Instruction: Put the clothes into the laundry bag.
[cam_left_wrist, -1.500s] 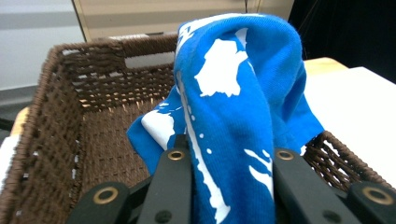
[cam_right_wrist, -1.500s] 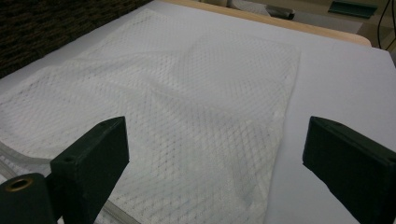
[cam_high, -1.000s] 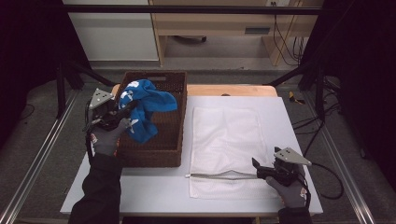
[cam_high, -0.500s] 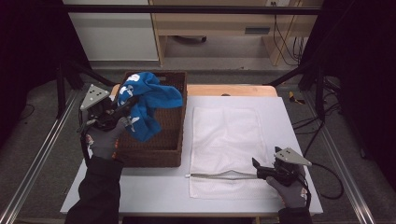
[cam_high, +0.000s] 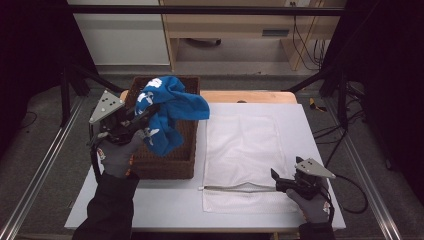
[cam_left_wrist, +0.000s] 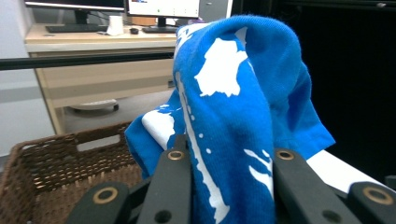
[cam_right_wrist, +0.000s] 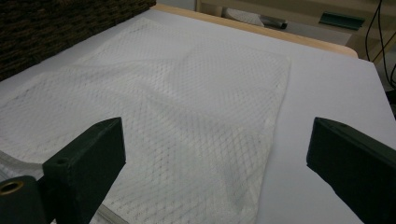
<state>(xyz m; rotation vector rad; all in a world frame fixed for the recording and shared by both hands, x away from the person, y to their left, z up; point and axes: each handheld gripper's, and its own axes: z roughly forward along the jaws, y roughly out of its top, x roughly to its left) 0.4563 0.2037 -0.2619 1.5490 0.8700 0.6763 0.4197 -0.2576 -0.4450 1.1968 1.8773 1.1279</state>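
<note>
White bench (cam_high: 310, 135): left gripper (cam_high: 142, 120) pinches a blue cloth with white print (cam_high: 167, 112), lifted above the brown wicker basket (cam_high: 167, 162) at left. Right gripper (cam_high: 280, 182), jaws spread, rests near the white mesh bag (cam_high: 242, 150).

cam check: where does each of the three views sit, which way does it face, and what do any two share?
High view: above the person's side, looking forward and down on the table; both forearms, left gripper, right gripper.
Left gripper view: along its jaws, shut on the blue cloth, over the basket.
Right gripper view: between open jaws, low across the white mesh bag.
Shared: cloth and basket, high and left; bag, high and right.
</note>
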